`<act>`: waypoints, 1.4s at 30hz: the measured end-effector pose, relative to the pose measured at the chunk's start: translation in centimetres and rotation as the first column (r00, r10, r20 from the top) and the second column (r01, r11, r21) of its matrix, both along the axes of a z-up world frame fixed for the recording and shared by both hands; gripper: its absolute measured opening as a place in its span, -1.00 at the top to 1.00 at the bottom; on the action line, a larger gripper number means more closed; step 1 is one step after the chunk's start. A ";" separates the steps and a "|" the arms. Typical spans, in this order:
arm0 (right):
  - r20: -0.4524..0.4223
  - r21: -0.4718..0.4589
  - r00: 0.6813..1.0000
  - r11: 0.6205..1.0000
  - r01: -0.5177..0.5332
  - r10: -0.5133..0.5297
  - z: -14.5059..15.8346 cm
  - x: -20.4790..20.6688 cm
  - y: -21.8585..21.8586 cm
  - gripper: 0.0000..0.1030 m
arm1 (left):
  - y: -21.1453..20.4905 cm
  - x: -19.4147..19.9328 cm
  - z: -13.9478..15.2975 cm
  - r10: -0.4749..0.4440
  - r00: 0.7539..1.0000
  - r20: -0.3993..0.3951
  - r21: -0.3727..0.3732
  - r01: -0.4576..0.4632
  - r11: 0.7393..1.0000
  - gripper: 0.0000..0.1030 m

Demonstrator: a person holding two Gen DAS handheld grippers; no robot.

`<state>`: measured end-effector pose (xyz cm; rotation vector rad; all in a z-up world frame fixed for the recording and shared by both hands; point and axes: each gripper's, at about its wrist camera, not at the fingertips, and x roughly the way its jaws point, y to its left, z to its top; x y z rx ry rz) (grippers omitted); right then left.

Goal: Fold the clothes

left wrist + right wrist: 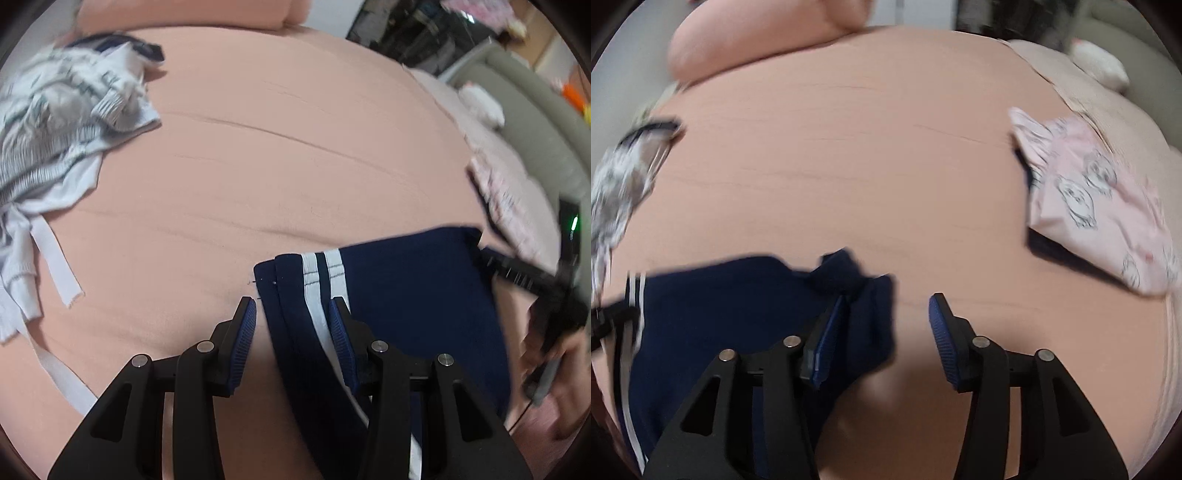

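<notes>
A navy garment (406, 295) with two white side stripes lies folded on the peach bed sheet (277, 166). My left gripper (293, 314) is open, and the garment's striped left edge lies between its fingers. In the right wrist view the same navy garment (720, 302) spreads to the left, and its bunched corner sits inside my open right gripper (889, 306), by the left finger. The right gripper's blurred black fingers (517, 275) touch the garment's right edge, with a hand (565, 365) behind them.
A crumpled white and grey clothes pile (55, 122) with loose white straps lies at the left. A folded pink printed garment (1100, 199) rests at the right on a pale blanket (1108, 110). A peach pillow (757, 40) sits at the back.
</notes>
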<state>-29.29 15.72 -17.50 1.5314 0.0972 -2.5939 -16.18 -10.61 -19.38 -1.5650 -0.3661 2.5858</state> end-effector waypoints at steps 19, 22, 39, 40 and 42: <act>0.107 -0.294 0.985 0.950 -0.100 0.137 2.4 9.7 3.1 -0.01 | 2.2 4.2 1.9 -0.065 0.995 0.077 0.139 0.054 0.989 0.09; 0.113 -0.222 0.969 0.956 -0.191 0.220 2.3 14.2 0.7 0.00 | 2.7 6.2 2.0 -0.073 0.992 0.102 0.101 0.063 0.993 0.09; 0.123 -0.305 0.980 0.946 -0.111 0.155 -0.9 21.1 2.1 0.00 | 2.7 14.1 1.1 -0.086 0.984 0.157 0.172 0.059 0.983 -0.14; 0.123 -0.277 0.979 0.953 -0.121 0.160 -1.0 21.5 1.9 0.02 | 2.4 14.1 1.3 -0.068 0.985 0.158 0.158 0.043 0.987 -0.10; 0.118 -0.237 0.980 0.963 -0.130 0.161 -0.5 22.2 2.1 0.01 | 1.8 14.1 1.9 -0.031 0.987 0.156 0.133 0.010 0.991 -0.10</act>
